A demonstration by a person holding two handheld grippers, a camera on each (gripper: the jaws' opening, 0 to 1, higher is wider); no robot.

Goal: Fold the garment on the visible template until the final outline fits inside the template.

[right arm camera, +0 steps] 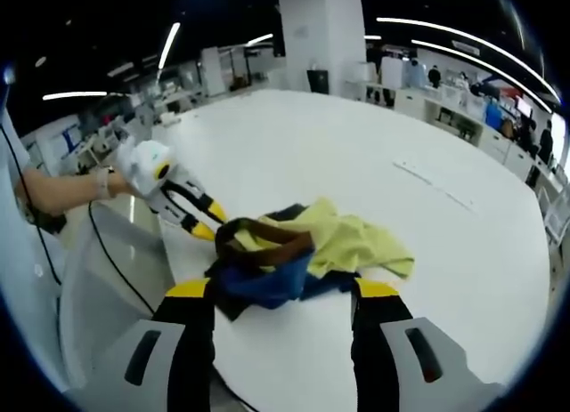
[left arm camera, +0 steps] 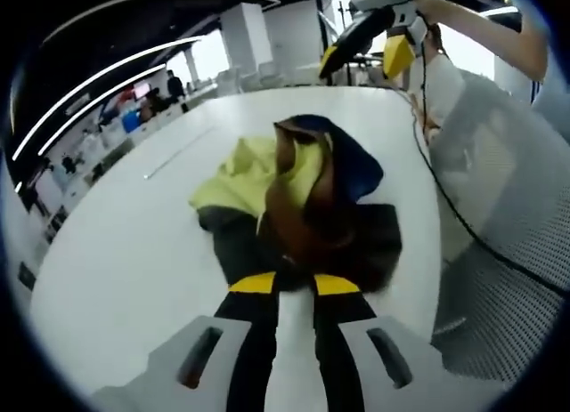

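A crumpled garment (left arm camera: 303, 198) of yellow-green, brown, navy and black cloth lies bunched on the white table (left arm camera: 134, 252). My left gripper (left arm camera: 295, 284) sits low at the pile's black edge, its yellow-tipped jaws a narrow gap apart with dark cloth just ahead of them. In the right gripper view the garment (right arm camera: 303, 247) lies between and just beyond the widely parted jaws of my right gripper (right arm camera: 283, 290), which hold nothing. The left gripper (right arm camera: 210, 222) comes in from the left, tips at the brown edge. The right gripper (left arm camera: 363, 58), held in a hand, hovers beyond the pile.
A thin pale strip (right arm camera: 436, 185) lies flat on the table away from the garment. A black cable (left arm camera: 445, 198) runs off the table's edge beside a grey mesh surface (left arm camera: 508, 252). Desks, a white pillar (right arm camera: 325, 38) and people stand far behind.
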